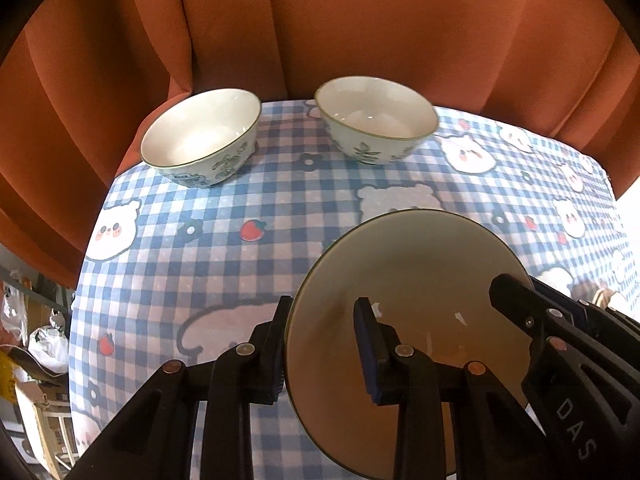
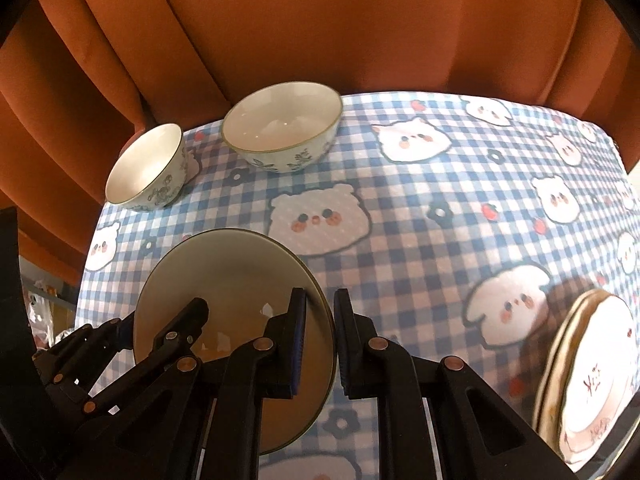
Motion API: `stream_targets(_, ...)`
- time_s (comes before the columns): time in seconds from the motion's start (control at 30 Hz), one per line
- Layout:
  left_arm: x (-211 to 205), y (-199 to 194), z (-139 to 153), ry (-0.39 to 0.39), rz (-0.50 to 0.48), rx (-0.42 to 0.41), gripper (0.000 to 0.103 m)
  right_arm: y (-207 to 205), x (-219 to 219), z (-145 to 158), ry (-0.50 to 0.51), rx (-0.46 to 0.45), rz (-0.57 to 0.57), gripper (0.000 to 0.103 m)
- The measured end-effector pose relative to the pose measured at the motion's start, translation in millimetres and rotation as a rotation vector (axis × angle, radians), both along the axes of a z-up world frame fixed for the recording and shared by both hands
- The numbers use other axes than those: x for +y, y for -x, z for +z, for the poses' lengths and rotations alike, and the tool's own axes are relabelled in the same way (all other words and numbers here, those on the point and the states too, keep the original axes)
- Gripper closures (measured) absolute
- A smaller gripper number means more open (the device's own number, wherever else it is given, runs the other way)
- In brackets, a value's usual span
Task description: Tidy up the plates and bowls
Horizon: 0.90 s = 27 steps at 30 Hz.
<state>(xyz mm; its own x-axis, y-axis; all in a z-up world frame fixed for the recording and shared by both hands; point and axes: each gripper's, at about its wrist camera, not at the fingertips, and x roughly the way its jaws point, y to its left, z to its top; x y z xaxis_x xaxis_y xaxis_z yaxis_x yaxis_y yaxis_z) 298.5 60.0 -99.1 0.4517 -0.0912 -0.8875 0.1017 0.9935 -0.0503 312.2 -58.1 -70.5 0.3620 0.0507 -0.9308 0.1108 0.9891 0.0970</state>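
Note:
A cream plate with a dark rim (image 1: 416,276) is held above the checked tablecloth by both grippers. My left gripper (image 1: 324,348) straddles its left rim, one finger outside and one on the plate's face. My right gripper (image 2: 320,340) straddles its right rim (image 2: 240,272) the same way. In the left wrist view the right gripper's fingers (image 1: 520,304) show on the plate's right side. Two white bowls with green leaf patterns stand at the table's far edge: one on the left (image 1: 200,136) and one on the right (image 1: 376,116). They also show in the right wrist view (image 2: 148,168) (image 2: 280,128).
A stack of patterned plates (image 2: 592,364) lies at the table's right edge. The round table carries a blue checked cloth with bear prints (image 1: 224,256). An orange curtain (image 1: 320,20) hangs behind it. Clutter lies on the floor at left (image 1: 36,340).

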Motion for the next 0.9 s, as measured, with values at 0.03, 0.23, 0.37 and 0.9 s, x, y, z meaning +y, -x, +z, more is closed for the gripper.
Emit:
stream_targets(0.03,-3,4,2,0.000,-0.005,-0.006,0.074,3,-2,2,0.000,-0.003,-0.002,0.086)
stream_targets(0.23,-18,29,11,-0.003,-0.019,-0.023,0.074,26,-15,17,-0.001,-0.021,-0.018,0.086)
stream_targets(0.37,-32,45,13,-0.004,-0.033,-0.035,0.074,41,-28,26,0.001,-0.030,-0.022,0.086)
stream_targets(0.9,-92,104,-1,-0.024,-0.011,-0.004,0.074,95,-90,20,-0.008,-0.004,0.025,0.086)
